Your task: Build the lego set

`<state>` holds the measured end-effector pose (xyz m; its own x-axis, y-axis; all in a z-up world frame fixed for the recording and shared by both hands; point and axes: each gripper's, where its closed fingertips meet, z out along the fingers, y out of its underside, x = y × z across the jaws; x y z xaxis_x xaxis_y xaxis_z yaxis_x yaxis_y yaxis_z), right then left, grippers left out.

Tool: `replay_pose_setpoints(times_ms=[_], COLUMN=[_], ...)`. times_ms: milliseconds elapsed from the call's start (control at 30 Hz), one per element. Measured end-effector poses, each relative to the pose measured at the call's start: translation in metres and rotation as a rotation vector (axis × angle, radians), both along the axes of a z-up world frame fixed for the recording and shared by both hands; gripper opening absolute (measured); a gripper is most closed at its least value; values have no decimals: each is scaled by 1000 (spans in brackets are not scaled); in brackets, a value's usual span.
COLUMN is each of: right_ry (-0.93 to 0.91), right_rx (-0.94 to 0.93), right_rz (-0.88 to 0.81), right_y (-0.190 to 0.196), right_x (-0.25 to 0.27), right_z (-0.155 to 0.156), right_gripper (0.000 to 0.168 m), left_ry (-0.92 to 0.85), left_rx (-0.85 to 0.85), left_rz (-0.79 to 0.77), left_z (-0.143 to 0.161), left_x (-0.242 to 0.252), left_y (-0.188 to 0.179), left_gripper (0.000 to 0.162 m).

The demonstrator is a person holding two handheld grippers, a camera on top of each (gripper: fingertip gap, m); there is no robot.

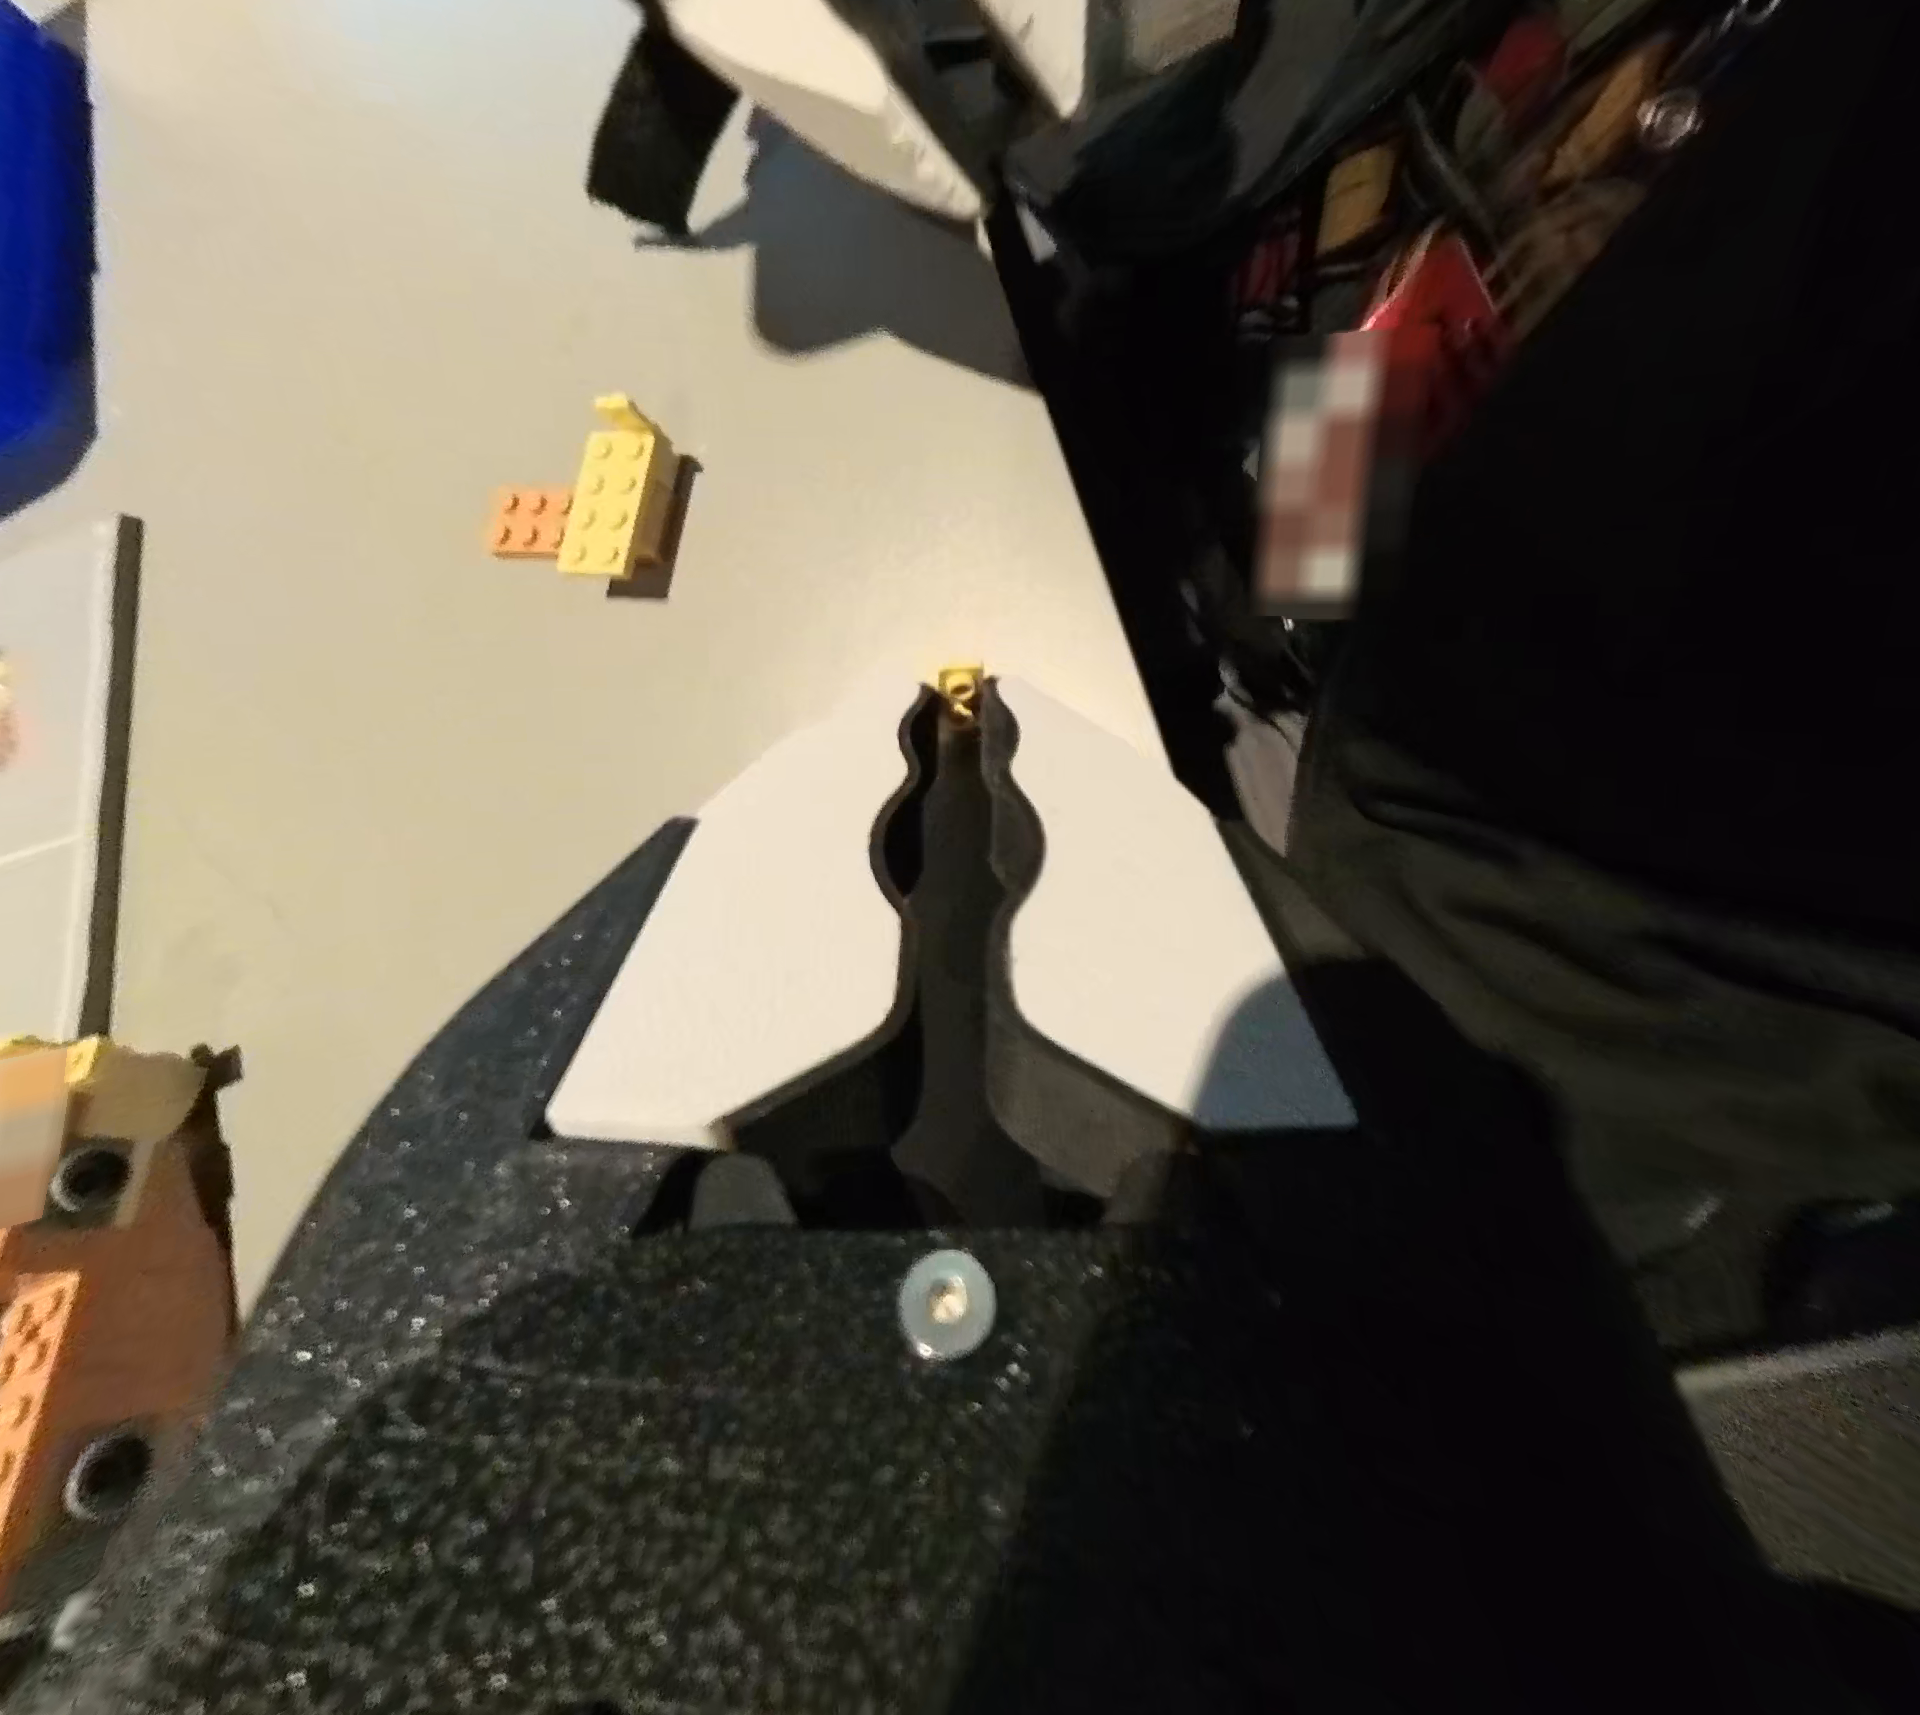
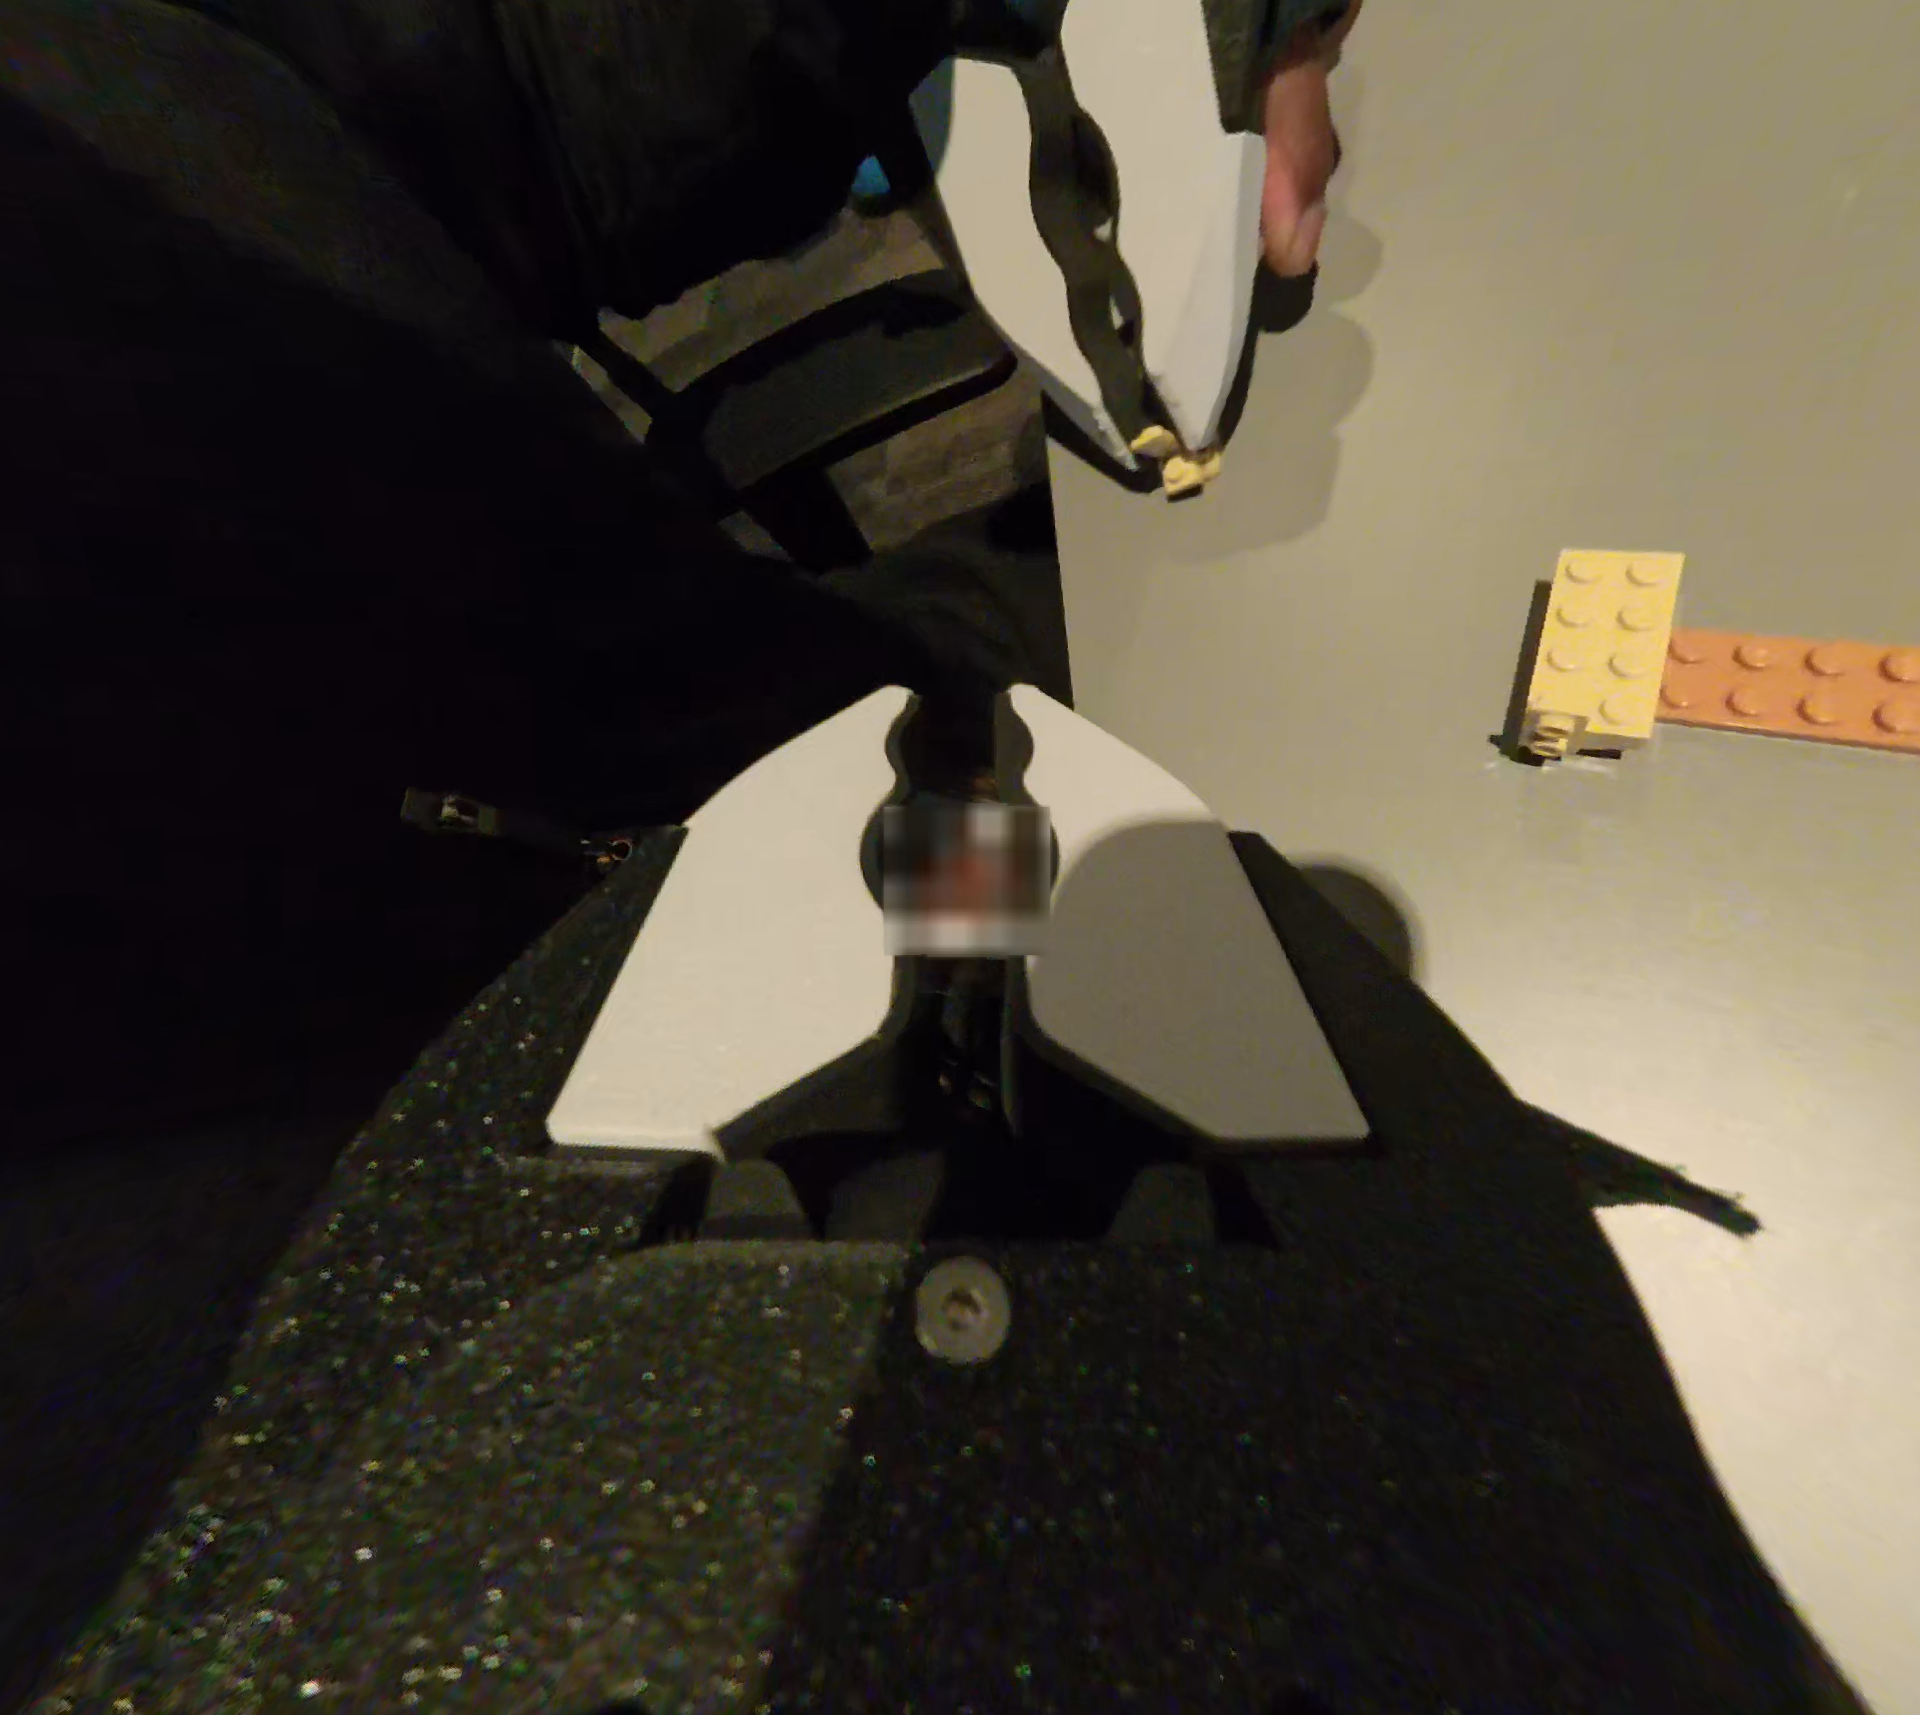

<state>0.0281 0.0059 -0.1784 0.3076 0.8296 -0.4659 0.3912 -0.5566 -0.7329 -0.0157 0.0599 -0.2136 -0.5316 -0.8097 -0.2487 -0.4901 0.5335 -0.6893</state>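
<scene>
left gripper [image 1: 961, 697] pinches a small yellow piece [image 1: 959, 689] at its tips, above the grey table [image 1: 364, 782].
right gripper [image 2: 961, 715] has its jaws nearly together, nothing visible between them. on the table, the yellow brick [image 2: 1605, 642] sits across one end of the orange plate [image 2: 1797, 689], long axes at right angles.

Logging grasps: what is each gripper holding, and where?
Left gripper pinches a tiny yellow lego piece at its fingertips, one end protruding. Right gripper appears closed, seemingly empty.
</scene>
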Motion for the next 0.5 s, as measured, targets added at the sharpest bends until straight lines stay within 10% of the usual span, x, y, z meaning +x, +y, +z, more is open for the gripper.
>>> replay_pose_setpoints(times_ms=[267, 500], right_ry=[21, 42], right_rx=[14, 47], right_rz=[-17, -97], right_y=[-3, 7], right_x=[3, -2], right_z=[2, 1], right_gripper=[12, 12], left_ry=[-26, -108], left_rx=[-83, -281], left_rz=[83, 489], left_z=[19, 33], left_x=[-8, -11], left_y=[12, 11], left_gripper=[7, 7])
